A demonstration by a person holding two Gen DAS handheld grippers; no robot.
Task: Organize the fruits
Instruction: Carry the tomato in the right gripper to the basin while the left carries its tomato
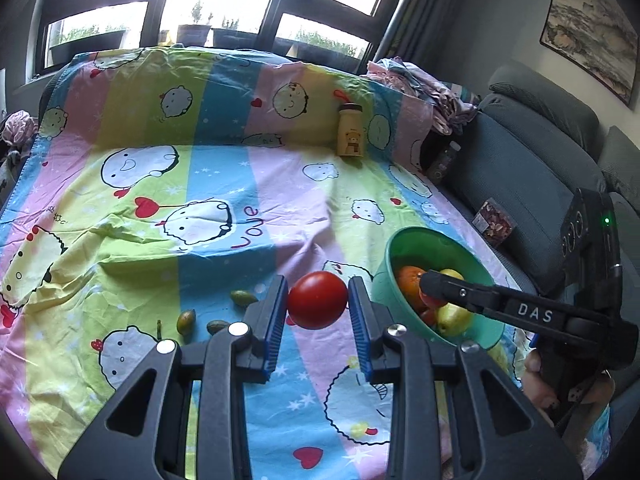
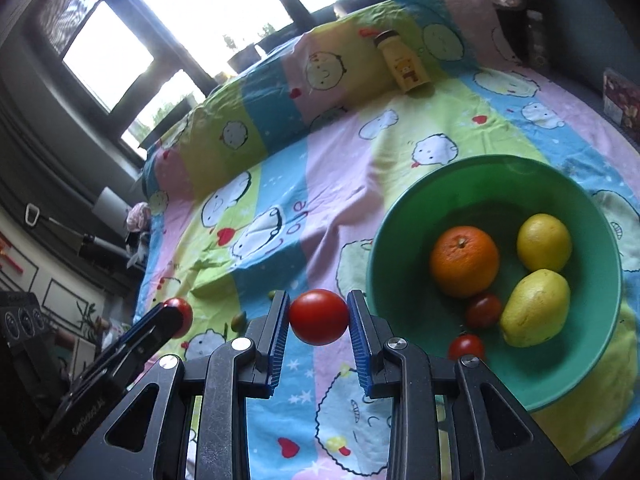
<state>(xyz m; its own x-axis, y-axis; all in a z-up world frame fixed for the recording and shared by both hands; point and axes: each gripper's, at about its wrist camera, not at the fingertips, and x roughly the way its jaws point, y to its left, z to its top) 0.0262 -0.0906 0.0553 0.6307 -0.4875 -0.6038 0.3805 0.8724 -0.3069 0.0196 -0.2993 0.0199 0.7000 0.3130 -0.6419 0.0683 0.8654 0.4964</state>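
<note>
Each gripper, left (image 1: 318,300) and right (image 2: 319,316), has its jaws closed on a red tomato (image 1: 318,300) beside the green bowl (image 2: 404,208); the soft, smooth, bruisable fruit is best gripped lightly at the widest girth.

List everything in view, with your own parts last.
Large red round tomatoes: two, red, one in each gripper.
Small red tomatoes: two, red, in the bowl.
Round orange: one, orange, in the bowl.
Yellow lemon: one, yellow, in the bowl.
Yellow pear: one, yellow, in the bowl.
Green plastic bowl: one, green, on the sheet.
Small green oval fruits: three, green, on the sheet.
Yellow bear-print bottle: one, yellow, at the far end of the sheet.
Striped cartoon bedsheet: one, pastel, under everything.
Left gripper, right gripper: black with blue fingers, each shut on a tomato.
</note>
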